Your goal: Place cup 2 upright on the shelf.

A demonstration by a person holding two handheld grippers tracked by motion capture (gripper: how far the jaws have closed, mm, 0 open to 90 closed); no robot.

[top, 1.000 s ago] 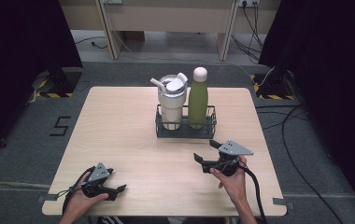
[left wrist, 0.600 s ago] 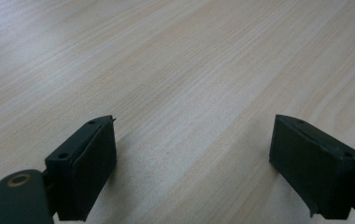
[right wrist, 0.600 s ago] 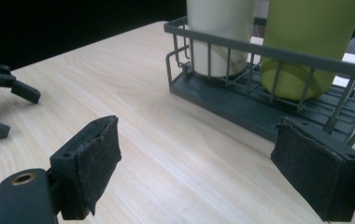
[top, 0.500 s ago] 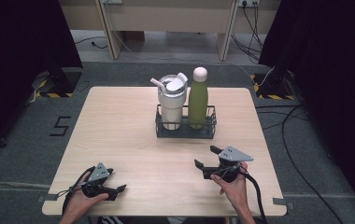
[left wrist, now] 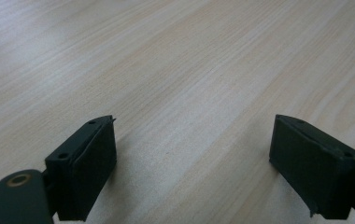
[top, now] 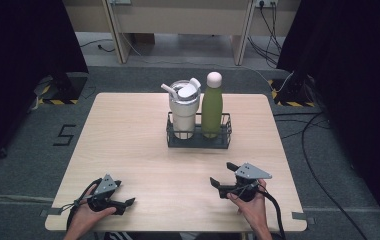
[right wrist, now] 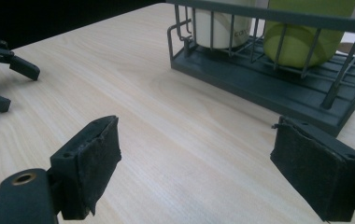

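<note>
Two hand-held grippers rest low over a pale wooden table, near a dark wire basket.

The basket stands mid-table holding a white lidded tumbler on its left and a green metal bottle with a pale cap on its right. The left gripper sits well in front-left of the basket, jaws wide, empty. The right gripper lies in front of the basket, jaws wide, empty.
</note>
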